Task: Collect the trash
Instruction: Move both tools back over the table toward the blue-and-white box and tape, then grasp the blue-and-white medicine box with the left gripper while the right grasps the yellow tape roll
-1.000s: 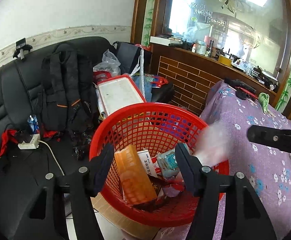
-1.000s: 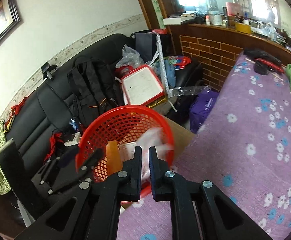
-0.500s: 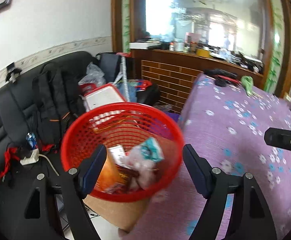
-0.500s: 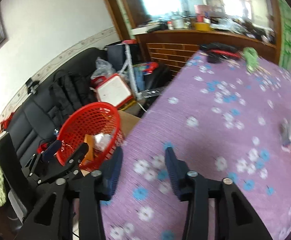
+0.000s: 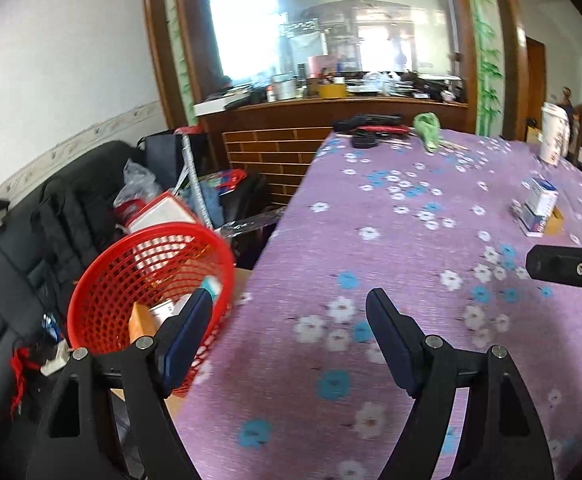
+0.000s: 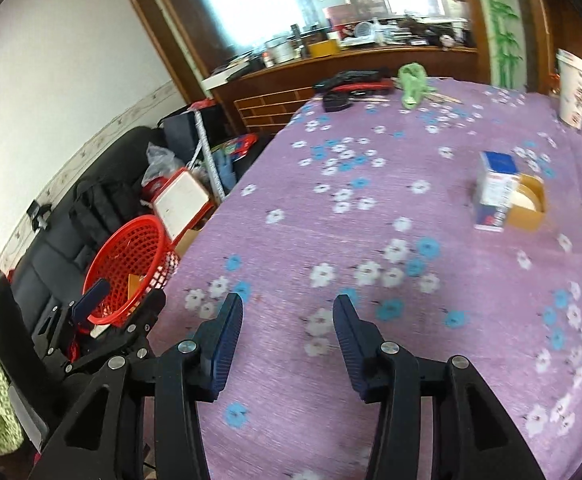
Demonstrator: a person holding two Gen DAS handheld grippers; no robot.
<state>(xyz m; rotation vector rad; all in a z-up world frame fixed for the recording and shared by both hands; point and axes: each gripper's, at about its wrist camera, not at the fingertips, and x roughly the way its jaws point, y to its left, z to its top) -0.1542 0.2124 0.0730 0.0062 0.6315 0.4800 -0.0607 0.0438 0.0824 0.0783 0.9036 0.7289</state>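
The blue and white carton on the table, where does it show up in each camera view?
Left wrist: blue and white carton at far right, beside a brown box.
Right wrist: carton upper right of centre, the brown box touching its right side.
Shared landmark: green cloth at the table's far edge.

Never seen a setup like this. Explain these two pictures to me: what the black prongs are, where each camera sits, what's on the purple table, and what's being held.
No robot here: a person carries a hand-held gripper in each hand, each with a fisheye camera looking along its two fingers. One picture is from the left hand-held gripper, the other from the right hand-held gripper. Both are open and hold nothing. The table's purple flowered cloth carries a small blue-and-white box beside an open cardboard box, a green cloth and dark items at the far end. Beside the table, the red basket already holds trash.
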